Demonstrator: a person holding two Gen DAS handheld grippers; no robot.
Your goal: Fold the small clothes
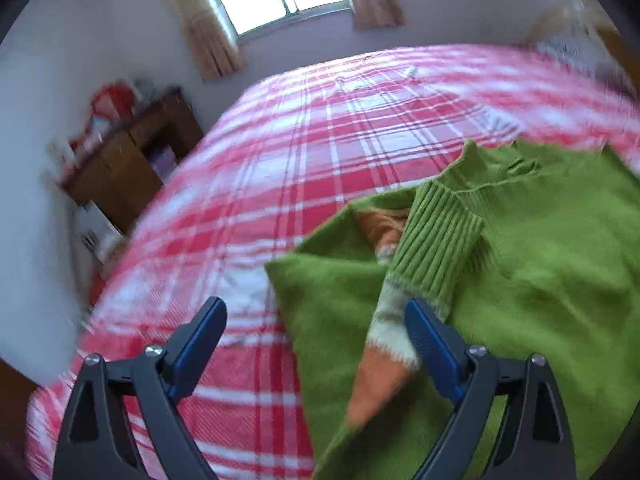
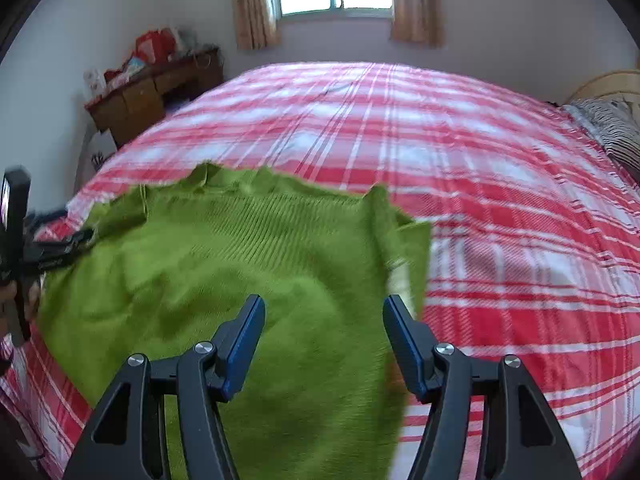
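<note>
Your left gripper [image 1: 316, 332] hangs with its jaws spread wide and nothing clamped between them, just above the near left edge of the green sweater [image 1: 540, 260]. Your right gripper [image 2: 324, 328] is also parted and empty over the sweater's right side. The sweater lies on the red-and-white plaid bedspread [image 1: 320, 152], a ribbed cuff [image 1: 436, 240] folded across its body, with an orange and white patch [image 1: 384, 364] showing beside the left gripper's right finger. Both views are blurred.
</note>
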